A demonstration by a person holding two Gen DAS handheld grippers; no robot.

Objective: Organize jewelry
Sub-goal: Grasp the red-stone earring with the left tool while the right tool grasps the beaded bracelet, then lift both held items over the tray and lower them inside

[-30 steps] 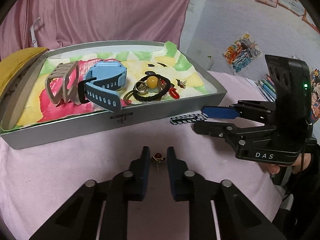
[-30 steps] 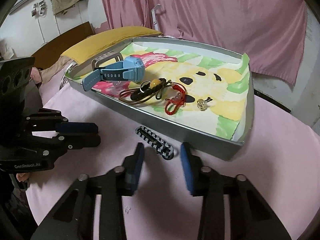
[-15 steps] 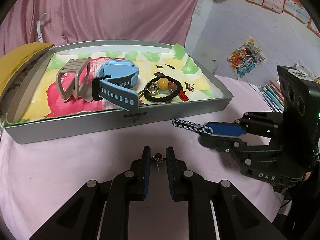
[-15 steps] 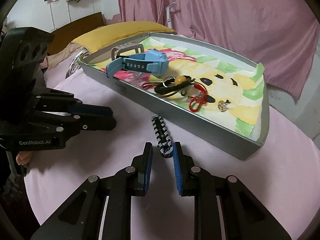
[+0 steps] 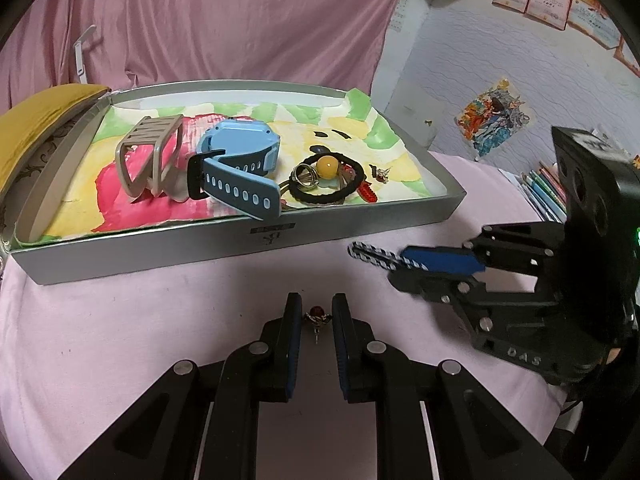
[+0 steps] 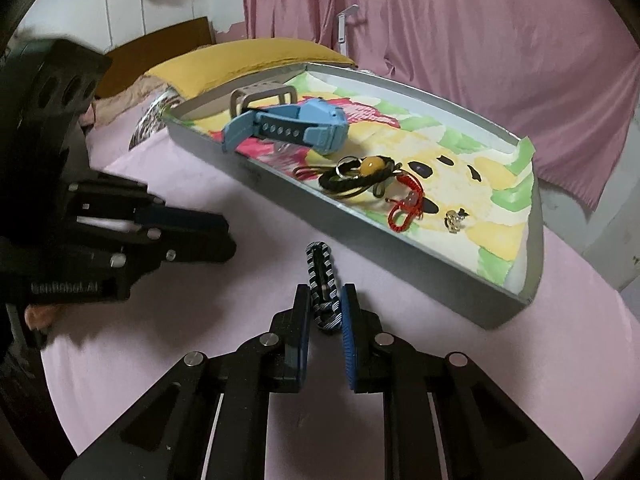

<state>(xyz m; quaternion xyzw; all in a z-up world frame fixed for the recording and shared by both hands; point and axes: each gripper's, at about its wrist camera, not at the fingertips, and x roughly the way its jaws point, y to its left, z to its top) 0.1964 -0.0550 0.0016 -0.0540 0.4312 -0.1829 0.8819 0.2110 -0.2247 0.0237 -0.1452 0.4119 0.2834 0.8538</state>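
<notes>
Your right gripper (image 6: pixel 325 310) is closing on the black-and-white braided bracelet (image 6: pixel 322 280); the pads press its near end, and the rest sticks out ahead toward centre frame, over the pink tablecloth (image 6: pixel 200 320). In the left wrist view the same bracelet (image 5: pixel 370 254) pokes out of the right gripper (image 5: pixel 396 266) at mid right.

Your left gripper (image 5: pixel 316 320) is clamped on a small red-bead earring (image 5: pixel 317 316), bottom centre, with the pads touching both sides of it.

The grey tray (image 5: pixel 160 248) sits across the upper middle, just beyond both grippers. On its cartoon-print liner, from frame left: a beige watch strap (image 5: pixel 150 156), a blue smartwatch (image 5: pixel 236 160), a black hair tie with an amber bead (image 5: pixel 326 180), a red cord piece (image 5: pixel 366 192), and a small metal stud (image 5: pixel 382 174).

A pink curtain (image 5: pixel 240 20) hangs behind, and a yellow cushion (image 5: pixel 36 116) lies at upper left.
</notes>
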